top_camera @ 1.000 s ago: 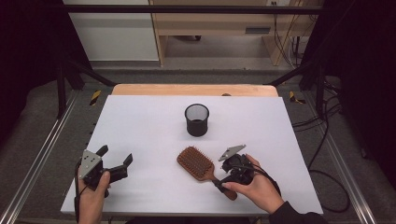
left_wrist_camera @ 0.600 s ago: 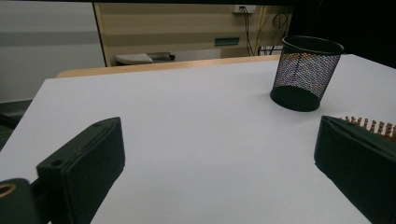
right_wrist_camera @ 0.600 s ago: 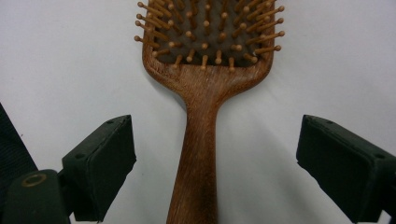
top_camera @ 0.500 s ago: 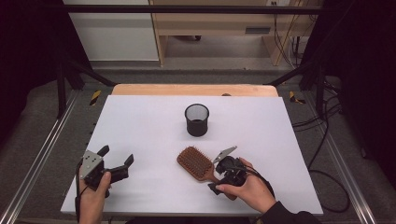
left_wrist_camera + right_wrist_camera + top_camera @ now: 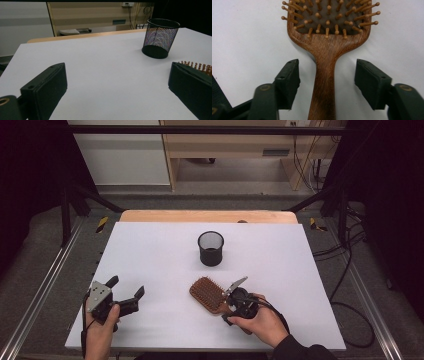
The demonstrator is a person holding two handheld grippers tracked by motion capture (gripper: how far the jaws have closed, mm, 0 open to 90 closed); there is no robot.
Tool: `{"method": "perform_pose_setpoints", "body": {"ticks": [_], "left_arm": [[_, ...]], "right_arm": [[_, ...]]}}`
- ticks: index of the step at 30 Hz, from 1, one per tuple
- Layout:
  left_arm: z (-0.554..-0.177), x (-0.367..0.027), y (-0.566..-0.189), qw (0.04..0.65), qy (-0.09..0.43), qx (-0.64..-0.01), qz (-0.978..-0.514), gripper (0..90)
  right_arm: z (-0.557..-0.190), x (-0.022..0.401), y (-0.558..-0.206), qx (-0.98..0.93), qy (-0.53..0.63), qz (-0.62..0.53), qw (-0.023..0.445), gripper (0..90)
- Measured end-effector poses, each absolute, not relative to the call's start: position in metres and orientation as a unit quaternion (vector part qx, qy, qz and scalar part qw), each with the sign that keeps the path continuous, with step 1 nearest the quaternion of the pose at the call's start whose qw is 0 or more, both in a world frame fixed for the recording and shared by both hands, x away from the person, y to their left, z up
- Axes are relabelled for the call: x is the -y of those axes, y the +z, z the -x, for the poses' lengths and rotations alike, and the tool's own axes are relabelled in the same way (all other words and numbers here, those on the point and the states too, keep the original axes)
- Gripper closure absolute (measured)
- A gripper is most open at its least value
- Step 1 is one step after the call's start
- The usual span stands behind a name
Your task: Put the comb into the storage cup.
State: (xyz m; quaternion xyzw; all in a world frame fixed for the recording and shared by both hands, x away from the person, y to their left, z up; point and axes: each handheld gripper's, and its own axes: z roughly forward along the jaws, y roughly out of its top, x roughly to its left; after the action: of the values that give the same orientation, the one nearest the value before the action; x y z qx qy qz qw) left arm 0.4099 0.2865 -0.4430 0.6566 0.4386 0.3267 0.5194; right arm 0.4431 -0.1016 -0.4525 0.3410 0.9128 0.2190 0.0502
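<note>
A wooden paddle hairbrush (image 5: 207, 294) lies bristles up on the white table (image 5: 150, 250), in front of a black mesh cup (image 5: 210, 248). My right gripper (image 5: 229, 312) is low over the brush handle. In the right gripper view the handle (image 5: 325, 75) runs up between the two black pads (image 5: 289, 80), with a gap on each side. The jaws have just been closing around the handle, and the pads do not touch it: the right gripper (image 5: 327, 72) is open. My left gripper (image 5: 126, 286) rests open at the front left, nothing between its pads (image 5: 47, 87).
In the left gripper view the mesh cup (image 5: 160, 38) stands upright at the right, and the brush's bristles (image 5: 197, 66) peek over the right pad. A wooden strip (image 5: 205, 216) edges the table's far side. Metal rails (image 5: 45, 280) and cables (image 5: 350, 270) flank the table.
My right gripper has moved left and down onto the brush handle, and its jaws have narrowed around it. The left gripper, brush and cup have stayed put.
</note>
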Motion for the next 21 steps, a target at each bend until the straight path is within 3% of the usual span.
{"method": "perform_pose_setpoints", "body": {"ticks": [10, 21], "left_arm": [[-0.4098, -0.2859, -0.4429, 0.519, 0.326, -0.437, -0.659, 2.6], [-0.4096, -0.2855, -0.4421, 0.517, 0.329, -0.432, -0.662, 2.7]], "right_arm": [[-0.4454, 0.0978, -0.4528, -0.914, 0.209, -0.345, 0.045, 55.3], [-0.4444, 0.0928, -0.4536, -0.916, 0.189, -0.347, 0.065, 61.0]]}}
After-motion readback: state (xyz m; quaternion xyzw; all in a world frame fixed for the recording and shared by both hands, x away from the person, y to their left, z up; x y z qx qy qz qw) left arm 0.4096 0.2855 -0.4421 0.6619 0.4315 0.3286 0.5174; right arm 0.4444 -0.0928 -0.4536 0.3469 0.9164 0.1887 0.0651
